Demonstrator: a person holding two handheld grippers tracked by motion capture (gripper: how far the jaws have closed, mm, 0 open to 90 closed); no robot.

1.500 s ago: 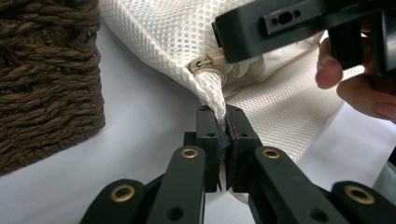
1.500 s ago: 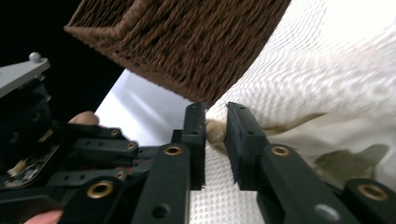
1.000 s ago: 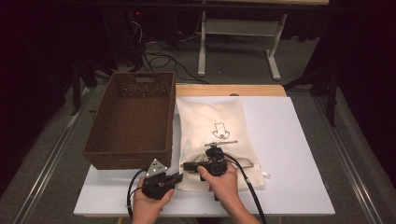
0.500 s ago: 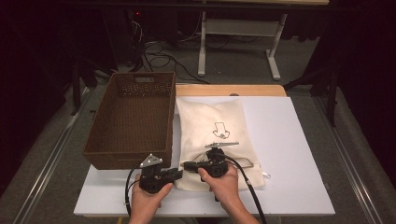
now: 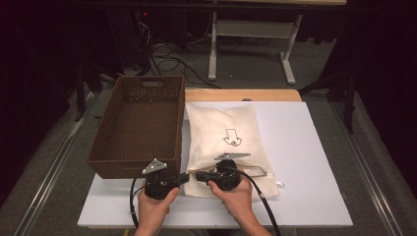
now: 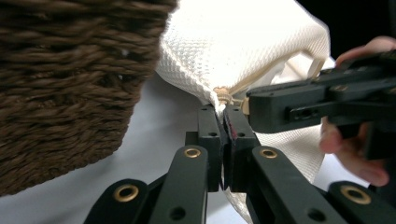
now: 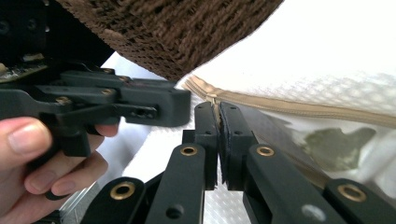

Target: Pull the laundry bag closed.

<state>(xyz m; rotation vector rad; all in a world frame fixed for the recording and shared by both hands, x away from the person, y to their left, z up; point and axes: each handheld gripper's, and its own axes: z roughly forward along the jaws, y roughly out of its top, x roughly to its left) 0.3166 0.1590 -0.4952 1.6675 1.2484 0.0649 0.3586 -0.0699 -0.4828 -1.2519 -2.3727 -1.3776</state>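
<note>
Cloth bag [image 5: 231, 142], zipper end pinched by both tools at the worktop's [image 5: 314, 162] near edge

Soft, light and floppy, it lies beside the wicker basket [image 5: 137, 128]; best held at the zipper [image 7: 299, 108]. The left hand-held gripper [image 6: 223, 108] has just closed its jaws onto the zipper's end, and the right hand-held gripper [image 7: 217, 109] pinches the zipper tape close by. Since the earlier frame the left one has edged in toward the bag
</note>
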